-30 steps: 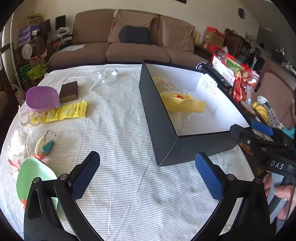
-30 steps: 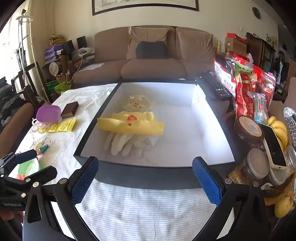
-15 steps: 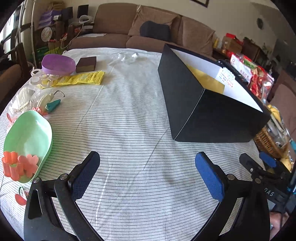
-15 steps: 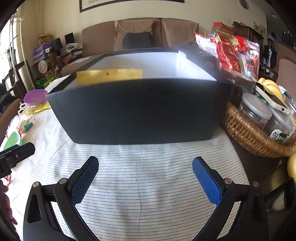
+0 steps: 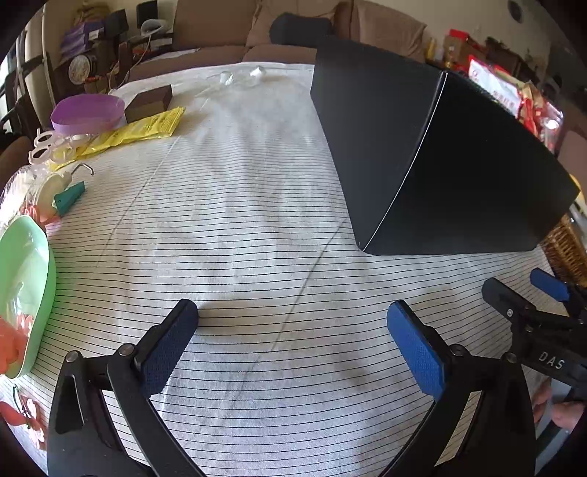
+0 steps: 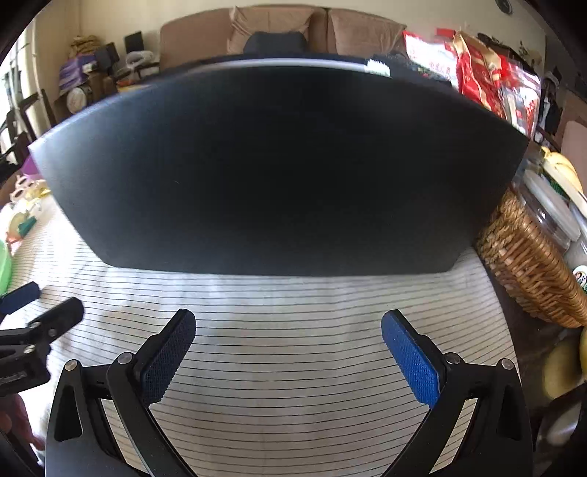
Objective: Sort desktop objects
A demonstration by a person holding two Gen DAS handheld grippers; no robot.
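A striped cloth (image 5: 256,227) covers the table and fills most of both views; a brown sofa (image 6: 279,33) runs along the top of each frame, with cluttered shelves at the upper left.

The black box (image 5: 422,154) is the largest thing on the cloth. In the left wrist view it sits at the upper right, one corner turned toward the camera; in the right wrist view its dark side wall spans nearly the whole middle of the frame, and its contents are hidden. Bare cloth lies between that wall and both grippers, and a wide bare stretch runs up the centre of the left wrist view.

At the right edge of the right wrist view a wicker basket (image 6: 528,264) holding jars stands just beside the box, with red snack bags (image 6: 488,84) above it and bananas at the far right.

Down the left edge of the left wrist view lie a green dish (image 5: 25,286) at mid-left, a purple bowl (image 5: 86,112) at the upper left, a yellow packet (image 5: 135,130) just beside it, a brown block (image 5: 148,102) touching the packet's upper end, and a teal cone (image 5: 69,197) between dish and packet.

The left gripper (image 5: 293,348) is spread wide over bare cloth, holding nothing. The right gripper (image 6: 288,352) is likewise spread wide and empty, near the box wall.
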